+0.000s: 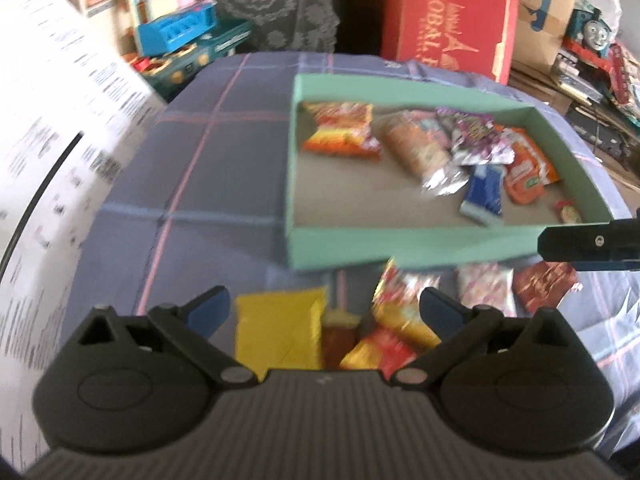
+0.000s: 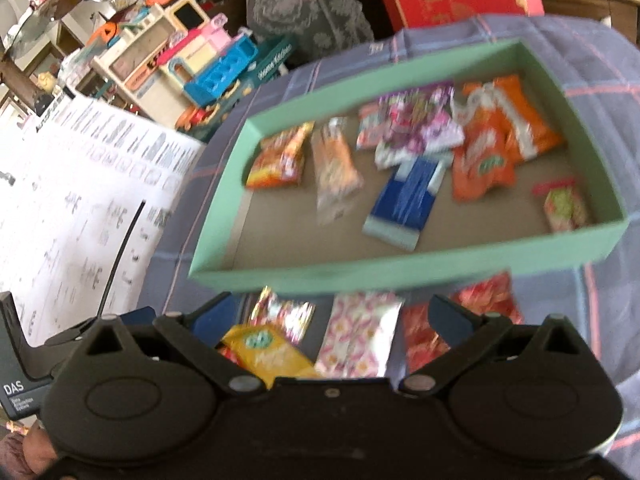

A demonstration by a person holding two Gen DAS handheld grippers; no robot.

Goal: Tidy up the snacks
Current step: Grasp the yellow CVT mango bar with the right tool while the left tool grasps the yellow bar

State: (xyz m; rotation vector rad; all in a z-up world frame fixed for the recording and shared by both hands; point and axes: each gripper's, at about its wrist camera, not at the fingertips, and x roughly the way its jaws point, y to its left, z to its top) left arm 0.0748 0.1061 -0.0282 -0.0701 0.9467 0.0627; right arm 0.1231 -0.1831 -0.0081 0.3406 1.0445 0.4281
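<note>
Both grippers poised over the loose snacks, between picks.

Nearest, the left gripper (image 1: pixel 324 312) stands wide and empty above a yellow packet (image 1: pixel 280 332), and the right gripper (image 2: pixel 332 316) is equally spread, holding nothing, over a pink patterned packet (image 2: pixel 360 340) and a red foil packet (image 2: pixel 424 336) on the checked cloth (image 1: pixel 192 184). Just beyond lies the green tray (image 1: pixel 400 246), already holding several snacks, among them a blue packet (image 2: pixel 404 196). The step in hand looks like choosing the next packet; the next move calls for lowering onto one, pinching it, and carrying it over the tray's near wall.
</note>
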